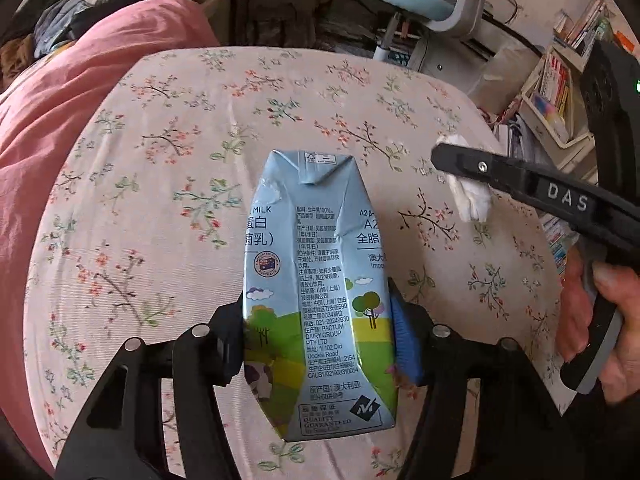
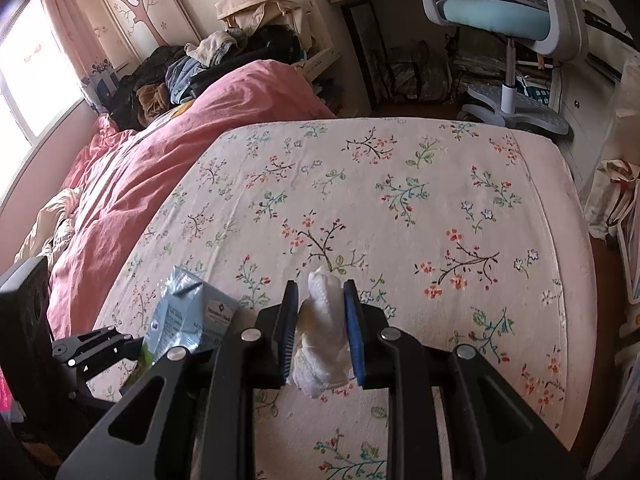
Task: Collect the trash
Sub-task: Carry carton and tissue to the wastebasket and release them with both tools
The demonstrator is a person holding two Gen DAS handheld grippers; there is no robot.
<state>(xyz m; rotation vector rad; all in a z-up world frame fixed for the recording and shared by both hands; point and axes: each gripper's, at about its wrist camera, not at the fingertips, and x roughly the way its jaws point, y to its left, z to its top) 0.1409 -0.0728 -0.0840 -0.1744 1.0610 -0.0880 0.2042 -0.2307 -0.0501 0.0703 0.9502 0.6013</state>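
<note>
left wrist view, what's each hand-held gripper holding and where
Left hand-held gripper clamps the milk carton across its lower sides; right hand-held gripper pinches the crumpled tissue around its middle.

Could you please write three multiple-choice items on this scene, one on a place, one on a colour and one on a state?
1. Where is the milk carton?
A. between the left gripper's fingers
B. lying on the floor
C. on the desk chair

2. What colour is the quilt beside the floral sheet?
A. green
B. pink
C. black

3. What state is the right gripper in?
A. open and empty
B. shut on a wad of tissue
C. shut on a book

Answers: 1 A, the fingers press both carton sides; 2 B, it shows pink in both views; 3 B, the white wad sits squeezed between the pads.
</note>
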